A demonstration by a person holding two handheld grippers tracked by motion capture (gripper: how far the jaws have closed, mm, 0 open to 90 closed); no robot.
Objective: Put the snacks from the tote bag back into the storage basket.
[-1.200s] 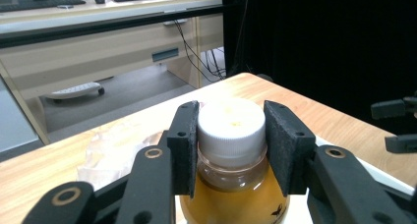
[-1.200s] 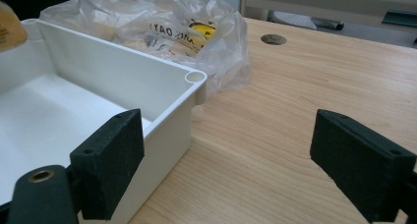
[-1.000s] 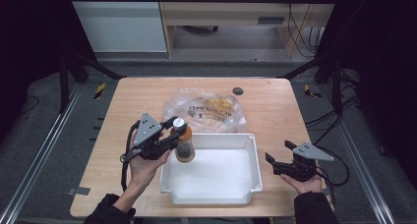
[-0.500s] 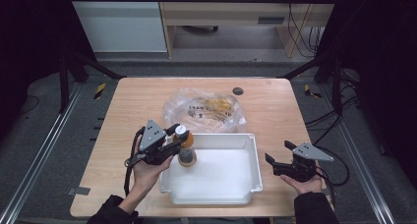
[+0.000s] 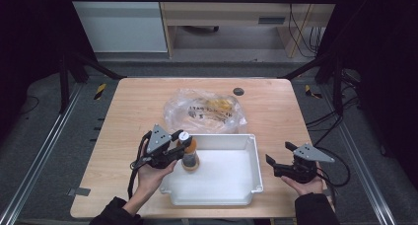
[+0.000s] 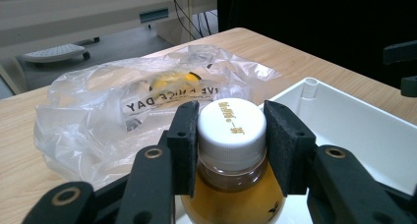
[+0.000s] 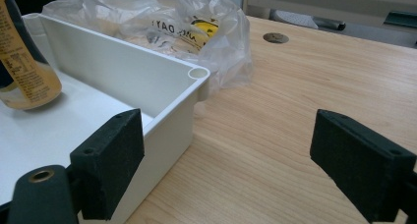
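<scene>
We see the left gripper (image 5: 178, 145) clamped on the white screw cap of a small clear plastic bottle of amber liquid (image 5: 189, 156); in the left gripper view its two black pads (image 6: 184, 135) press against either side of that cap, with the bottle's neck and shoulder (image 6: 231, 184) below them. From the high view the bottle stands upright inside the shallow white rectangular plastic tray (image 5: 231, 198), at its near-left corner as the camera sees it, its base on or just above the tray floor; we cannot tell which. The person's left hand (image 5: 150, 173) holds the gripper from below.

Just beyond the tray's far wall lies a crumpled clear plastic bag with printed lettering and yellow contents (image 5: 207, 112), touching or nearly touching the tray rim. Farther back on the light wooden table (image 5: 138, 101) sits a small dark round disc (image 5: 238, 91).

The right gripper (image 5: 280, 162) rests in the person's right hand, just beside the tray's right wall, its jaws spread wide with nothing between them. In the right gripper view we see the tray corner (image 7: 199, 74), the bottle's lower body (image 7: 24, 67) and the bag (image 7: 196, 22) behind.
</scene>
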